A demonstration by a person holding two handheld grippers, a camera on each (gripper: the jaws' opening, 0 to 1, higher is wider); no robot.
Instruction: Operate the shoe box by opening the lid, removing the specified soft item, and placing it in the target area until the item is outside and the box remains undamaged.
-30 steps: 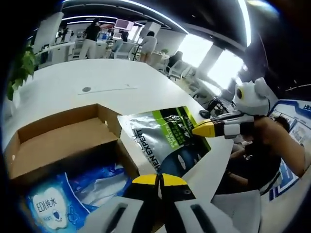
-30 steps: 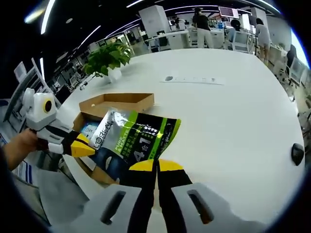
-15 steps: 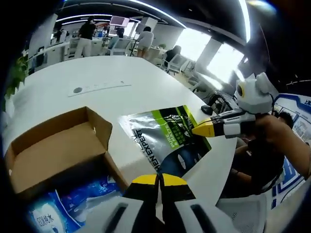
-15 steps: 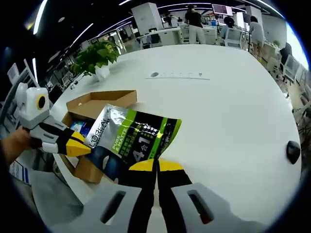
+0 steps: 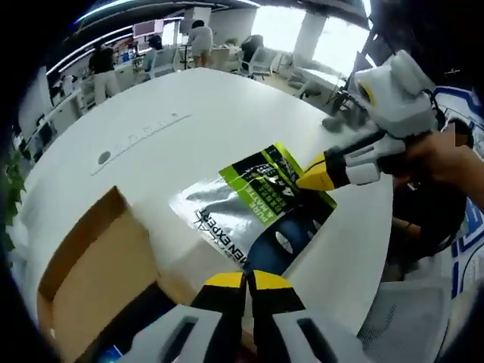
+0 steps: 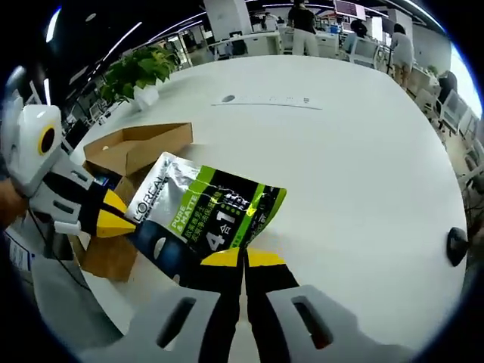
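Pouch (image 5: 253,208) (image 6: 204,219), one soft silver, green and black sachet, sits mid-frame in both views, stretched between two grippers above the white table (image 5: 151,121) (image 6: 355,151). The left gripper (image 5: 246,276) (image 6: 121,223) has its yellow-tipped jaws closed on one edge; the right gripper (image 6: 243,257) (image 5: 310,180) is clamped on the opposite edge, probably so the limp pack stays flat and clear of the cardboard while it travels. One open shoe box (image 5: 91,280) (image 6: 125,151) lies at lower left in the left gripper view and at left in the right gripper view, looking intact. One potted plant (image 6: 136,72) stands upper left of the right gripper view.
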